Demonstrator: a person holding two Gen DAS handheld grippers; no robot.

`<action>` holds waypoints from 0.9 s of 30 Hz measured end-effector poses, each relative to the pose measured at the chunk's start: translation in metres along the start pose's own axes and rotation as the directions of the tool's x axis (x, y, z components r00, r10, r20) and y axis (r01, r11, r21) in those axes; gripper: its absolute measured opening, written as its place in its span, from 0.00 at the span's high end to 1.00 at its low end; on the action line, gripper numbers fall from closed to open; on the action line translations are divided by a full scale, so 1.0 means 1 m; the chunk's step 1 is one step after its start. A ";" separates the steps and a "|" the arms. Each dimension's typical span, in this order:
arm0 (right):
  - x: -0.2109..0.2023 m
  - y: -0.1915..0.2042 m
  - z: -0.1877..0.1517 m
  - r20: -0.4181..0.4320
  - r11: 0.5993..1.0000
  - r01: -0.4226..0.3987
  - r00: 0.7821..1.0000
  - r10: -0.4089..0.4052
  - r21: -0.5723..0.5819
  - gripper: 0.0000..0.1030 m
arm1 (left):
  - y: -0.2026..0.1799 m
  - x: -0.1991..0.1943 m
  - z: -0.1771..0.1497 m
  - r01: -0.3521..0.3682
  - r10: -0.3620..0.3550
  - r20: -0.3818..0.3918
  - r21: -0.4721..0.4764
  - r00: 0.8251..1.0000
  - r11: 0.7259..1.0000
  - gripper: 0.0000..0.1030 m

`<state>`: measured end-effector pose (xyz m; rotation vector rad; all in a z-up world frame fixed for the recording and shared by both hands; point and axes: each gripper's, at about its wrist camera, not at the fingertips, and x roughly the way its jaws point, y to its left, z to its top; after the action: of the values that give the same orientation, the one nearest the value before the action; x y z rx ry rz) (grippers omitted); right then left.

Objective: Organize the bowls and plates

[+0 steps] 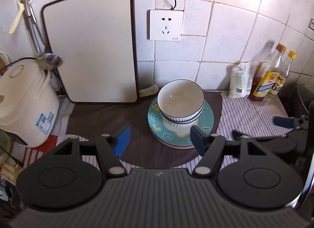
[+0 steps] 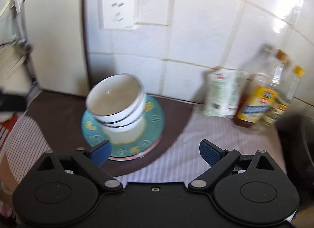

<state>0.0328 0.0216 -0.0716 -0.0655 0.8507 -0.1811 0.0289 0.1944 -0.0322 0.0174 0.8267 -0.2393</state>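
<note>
My left gripper [image 1: 160, 139] hangs with jaws spread and nothing between them, just in front of the teal plate [image 1: 210, 118]; my right gripper [image 2: 154, 152] is likewise spread and empty; the stacked bowls [image 1: 180, 100] sit on that plate, right of the cutting board [image 1: 90, 51].

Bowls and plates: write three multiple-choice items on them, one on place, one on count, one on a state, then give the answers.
1. The bowls stand:
A. on the teal plate
B. on the cutting board
C. beside the bottles

2. Nested bowls, counted by their rims:
A. one
B. two or more
C. none

3. The left hand-held gripper is:
A. shut on a bowl
B. shut on the plate
C. open, holding nothing

Answers: 1 A, the stack sits mid-plate; 2 B, several dark rims show, exact count unclear; 3 C, its blue pads stand apart with nothing between them.
</note>
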 end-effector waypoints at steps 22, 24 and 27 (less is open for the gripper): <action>-0.133 -0.033 -0.069 0.168 0.988 0.055 0.983 -0.079 0.144 0.00 | 0.007 -0.079 -0.055 0.028 -0.022 0.071 -0.079 0.997 0.997 0.01; -0.142 -0.033 -0.075 0.181 0.988 0.067 0.979 -0.091 0.138 0.00 | 0.004 -0.085 -0.063 0.005 0.001 0.094 -0.068 0.996 0.998 0.01; -0.153 -0.033 -0.086 0.200 0.987 0.073 0.975 -0.101 0.144 0.00 | -0.001 -0.090 -0.072 0.004 0.000 0.108 -0.038 0.994 0.999 0.01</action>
<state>-0.1347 0.0186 -0.0107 0.0063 0.6265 -0.3096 -0.0826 0.2195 -0.0156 -0.0320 0.7233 -0.2241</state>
